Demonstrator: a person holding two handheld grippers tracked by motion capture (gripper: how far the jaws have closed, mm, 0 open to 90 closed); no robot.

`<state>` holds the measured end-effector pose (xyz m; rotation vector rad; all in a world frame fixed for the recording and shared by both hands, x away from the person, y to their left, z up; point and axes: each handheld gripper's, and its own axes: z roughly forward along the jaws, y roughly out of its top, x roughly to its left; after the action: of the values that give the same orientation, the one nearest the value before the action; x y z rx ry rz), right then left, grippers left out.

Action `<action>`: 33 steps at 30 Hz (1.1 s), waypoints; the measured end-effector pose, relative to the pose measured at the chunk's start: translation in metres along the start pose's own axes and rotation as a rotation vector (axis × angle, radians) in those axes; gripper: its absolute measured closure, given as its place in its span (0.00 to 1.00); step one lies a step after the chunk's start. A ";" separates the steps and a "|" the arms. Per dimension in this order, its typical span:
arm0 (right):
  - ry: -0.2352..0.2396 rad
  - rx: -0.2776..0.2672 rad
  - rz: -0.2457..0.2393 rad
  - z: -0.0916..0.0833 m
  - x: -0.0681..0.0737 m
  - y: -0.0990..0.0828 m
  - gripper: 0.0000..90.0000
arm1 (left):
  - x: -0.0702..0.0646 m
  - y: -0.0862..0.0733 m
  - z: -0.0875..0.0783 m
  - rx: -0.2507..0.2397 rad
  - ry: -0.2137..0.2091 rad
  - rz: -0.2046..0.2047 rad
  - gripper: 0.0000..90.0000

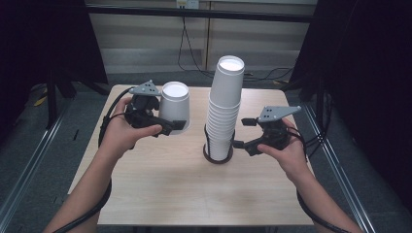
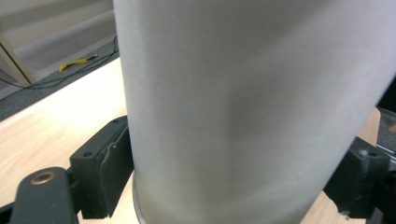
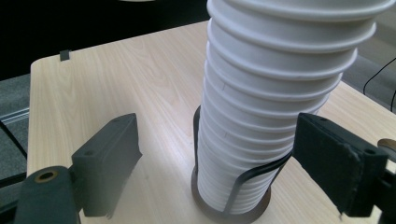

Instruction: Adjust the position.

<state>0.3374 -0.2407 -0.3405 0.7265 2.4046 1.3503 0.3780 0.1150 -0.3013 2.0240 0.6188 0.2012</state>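
A single white paper cup (image 1: 175,104) is held upside down above the left part of the table, and my left gripper (image 1: 175,124) is shut on it near its wide rim. In the left gripper view the cup (image 2: 243,102) sits between both black jaws of the left gripper (image 2: 233,186). A tall stack of inverted white cups (image 1: 224,109) stands in a dark ring holder (image 1: 217,158) at the table's middle. My right gripper (image 1: 244,132) is open at the stack's right side, low down. In the right gripper view its jaws straddle the stack (image 3: 275,93), with the gripper (image 3: 219,163) at holder height.
The light wooden table (image 1: 170,189) carries the holder, whose dark base (image 3: 233,212) has a thin upright band. Black curtains flank both sides. Cables lie on the floor behind the table (image 1: 194,63). Metal rails run along the table's left and right.
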 end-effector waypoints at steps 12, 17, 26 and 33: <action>0.031 0.030 -0.036 0.004 0.007 -0.008 0.16 | -0.005 -0.025 0.010 0.097 -0.013 0.035 0.16; 0.037 0.034 -0.035 0.005 0.009 -0.012 0.16 | -0.009 -0.031 0.015 0.134 -0.031 0.052 0.16; 0.043 0.044 -0.043 0.006 0.012 -0.018 0.16 | -0.016 -0.044 0.027 0.188 -0.048 0.071 0.16; 0.074 0.067 -0.054 0.011 0.014 -0.023 0.16 | -0.021 -0.047 0.036 0.251 -0.070 0.100 0.16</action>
<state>0.3240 -0.2351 -0.3661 0.6340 2.5186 1.3031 0.3580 0.0953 -0.3574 2.2963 0.5195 0.1158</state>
